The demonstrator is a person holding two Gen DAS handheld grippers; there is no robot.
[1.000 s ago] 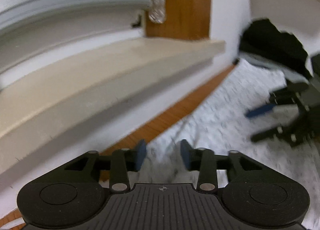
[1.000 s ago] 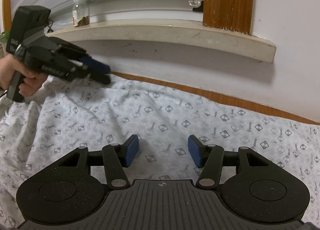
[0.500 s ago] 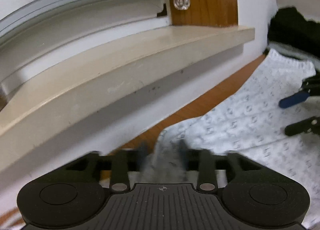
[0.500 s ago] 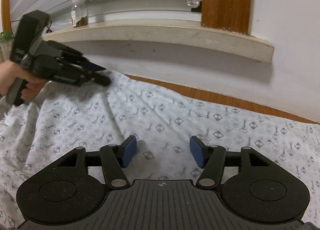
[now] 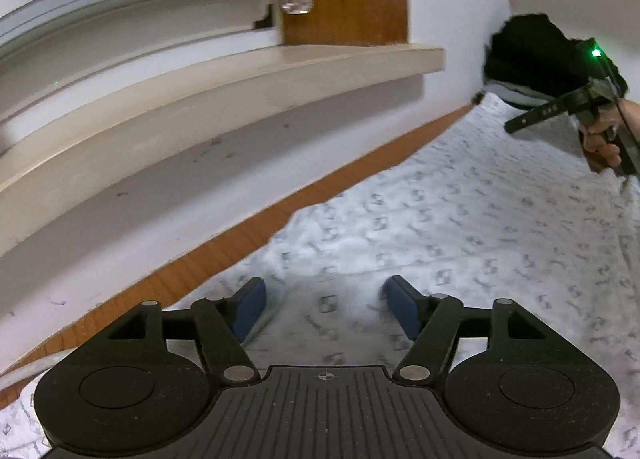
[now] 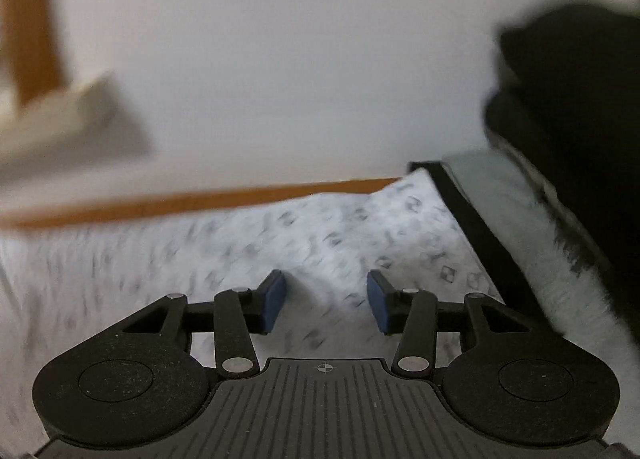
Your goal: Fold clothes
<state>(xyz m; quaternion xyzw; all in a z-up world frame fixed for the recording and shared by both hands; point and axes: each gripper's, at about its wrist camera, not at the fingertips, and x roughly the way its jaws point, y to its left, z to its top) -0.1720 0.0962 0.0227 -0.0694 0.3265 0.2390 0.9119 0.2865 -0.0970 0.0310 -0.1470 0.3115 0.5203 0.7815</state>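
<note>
Our left gripper stands wide apart with nothing between its blue pads, low over the white patterned garment that spreads ahead of it and to its right. Just left of the pads runs a wooden strip, then the wall and the pale sill above. Far ahead to the right we see our right gripper in a hand, raised above the cloth. In its own blurred view, the right gripper is also spread, empty, over the same garment; dark clothing lies ahead to its right.
</note>
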